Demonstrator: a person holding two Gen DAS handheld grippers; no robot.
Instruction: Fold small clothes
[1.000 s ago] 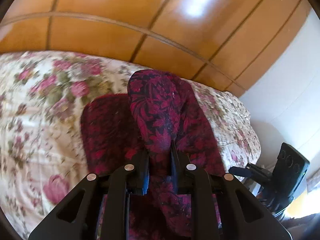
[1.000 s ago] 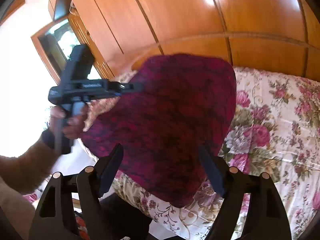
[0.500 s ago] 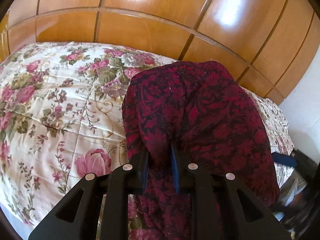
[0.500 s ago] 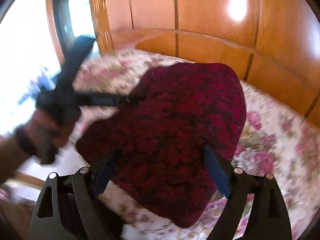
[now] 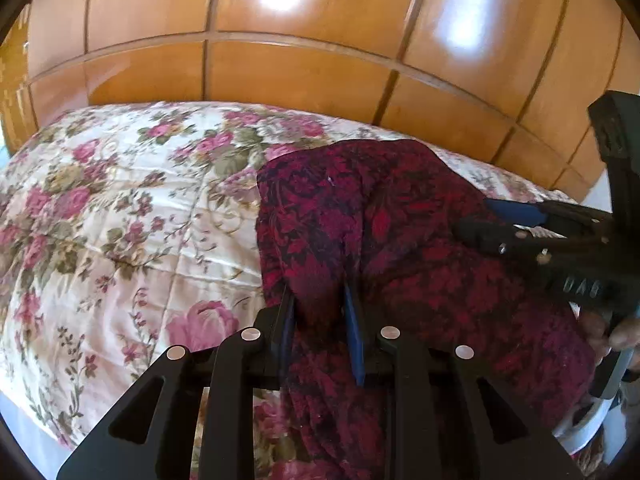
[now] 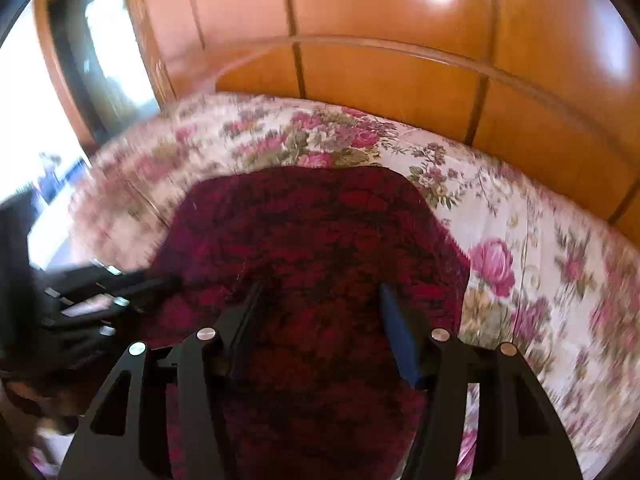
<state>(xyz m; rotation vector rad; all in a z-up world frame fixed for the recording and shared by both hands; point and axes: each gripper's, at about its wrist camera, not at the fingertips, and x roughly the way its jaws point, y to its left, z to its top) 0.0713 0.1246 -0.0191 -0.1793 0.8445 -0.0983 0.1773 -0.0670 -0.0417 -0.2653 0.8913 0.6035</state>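
1. Dark crimson-and-black floral patterned garment (image 5: 400,248) pinched in a bunch between the two fingers of the left gripper (image 5: 320,312), jaws drawn close together and clenched on the cloth.
2. Spills from that pinch forward and to the right of the left gripper, draped over the near edge of the cream quilted bedspread with pink roses (image 5: 120,216); a tail of it hangs down under the gripper's black frame.
3. Blue-faced pads (image 5: 354,340) visible on the inner sides of the left fingers, pressed against the fabric fold.
4. Right gripper seen in the left view (image 5: 500,220), off to the right of the left gripper, its dark body lying across the garment's far right edge, with the tips touching or just over the cloth; cannot tell which.
5. In the right wrist view, right gripper (image 6: 320,312) with jaws spread wide, released, nothing between them but the garment (image 6: 312,232) lying flat directly ahead and below.
6. Left gripper there (image 6: 104,296) blurred, at the left of the right gripper, meeting the garment's left edge.
7. Glossy orange-brown wooden panelled headboard (image 5: 280,76) beyond the bedspread, straight ahead of both grippers.
8. Bright window or mirror in a wooden frame (image 6: 100,52) far to the upper left of the right gripper.
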